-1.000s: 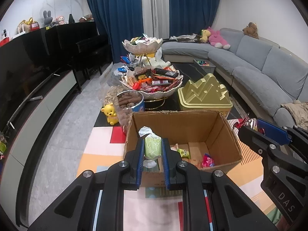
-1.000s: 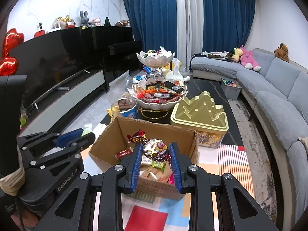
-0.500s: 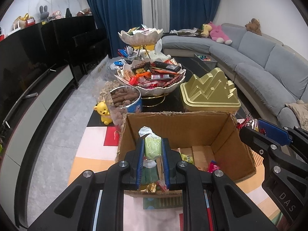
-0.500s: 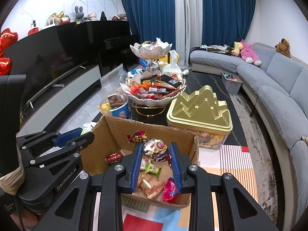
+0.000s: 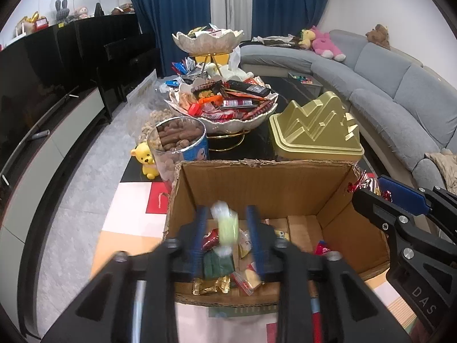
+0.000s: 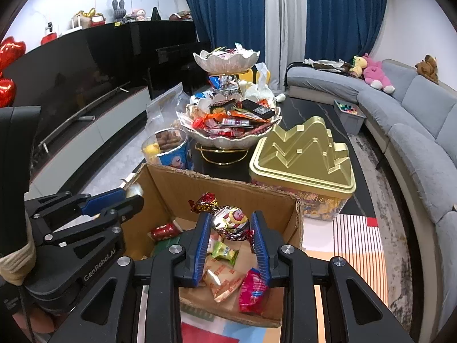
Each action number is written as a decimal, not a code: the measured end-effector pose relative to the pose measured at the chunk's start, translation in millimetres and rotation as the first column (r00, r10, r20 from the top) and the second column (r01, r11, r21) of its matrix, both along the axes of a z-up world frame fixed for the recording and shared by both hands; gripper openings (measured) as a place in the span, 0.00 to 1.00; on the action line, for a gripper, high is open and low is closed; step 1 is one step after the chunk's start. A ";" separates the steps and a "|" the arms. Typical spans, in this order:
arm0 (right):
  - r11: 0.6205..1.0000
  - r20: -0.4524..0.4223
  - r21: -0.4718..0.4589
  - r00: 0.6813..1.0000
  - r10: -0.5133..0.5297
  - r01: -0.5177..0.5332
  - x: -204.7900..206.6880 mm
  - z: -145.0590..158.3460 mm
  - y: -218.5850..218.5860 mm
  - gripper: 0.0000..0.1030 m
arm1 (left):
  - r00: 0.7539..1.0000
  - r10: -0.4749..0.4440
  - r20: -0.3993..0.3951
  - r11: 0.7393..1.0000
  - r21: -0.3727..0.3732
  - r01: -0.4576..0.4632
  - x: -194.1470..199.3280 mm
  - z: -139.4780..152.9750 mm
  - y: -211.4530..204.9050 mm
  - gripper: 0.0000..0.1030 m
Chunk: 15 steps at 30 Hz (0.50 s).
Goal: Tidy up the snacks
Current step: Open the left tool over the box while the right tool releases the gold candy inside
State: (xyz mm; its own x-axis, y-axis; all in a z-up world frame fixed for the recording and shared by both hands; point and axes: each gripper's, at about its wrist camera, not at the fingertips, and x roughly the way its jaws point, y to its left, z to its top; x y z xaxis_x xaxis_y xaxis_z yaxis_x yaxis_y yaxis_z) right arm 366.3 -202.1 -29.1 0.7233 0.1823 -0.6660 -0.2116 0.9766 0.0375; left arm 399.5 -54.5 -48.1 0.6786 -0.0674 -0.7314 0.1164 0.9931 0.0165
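An open cardboard box (image 5: pixel 257 188) (image 6: pixel 228 188) with several wrapped snacks on its bottom stands right under both grippers. My left gripper (image 5: pixel 227 212) is over the box's near side and its jaws are opening. A pale green wrapped candy (image 5: pixel 227 225), blurred, sits loose between the pads with gaps on both sides. My right gripper (image 6: pixel 230 217) hangs over the box's near right part. A silver and red foil candy (image 6: pixel 231 223) is between its blue pads, which still touch it while the jaws begin opening. In the left wrist view the right gripper (image 5: pixel 371 197) shows at the box's right wall.
Behind the box stand a gold mountain-shaped tin (image 5: pixel 314 125), a two-tier shell bowl stand (image 5: pixel 228 123) heaped with snacks, a blue tub of biscuits (image 5: pixel 180 140) and a yellow bear figure (image 5: pixel 147 160). A grey sofa (image 5: pixel 400 100) runs along the right, a black TV cabinet (image 5: pixel 57 85) along the left.
Both grippers moved forward and down over the box. The left jaws have spread and the green candy, gripped before, now sits loose and blurred between them. The right still has its foil candy.
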 end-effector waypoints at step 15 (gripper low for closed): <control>0.999 0.024 0.006 0.999 -0.044 0.044 -13.0 11.8 -9.3 0.64 | 0.998 0.042 0.040 0.999 0.023 -0.043 -17.6 15.2 6.0 0.69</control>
State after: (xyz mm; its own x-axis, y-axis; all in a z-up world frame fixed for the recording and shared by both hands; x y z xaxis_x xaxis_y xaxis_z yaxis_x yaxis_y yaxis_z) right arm 353.3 -211.5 -17.3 0.7468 0.1540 -0.6470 -0.1697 0.9847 0.0385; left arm 381.9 -48.5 -32.9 0.7086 -0.0208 -0.7053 0.0733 0.9963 0.0443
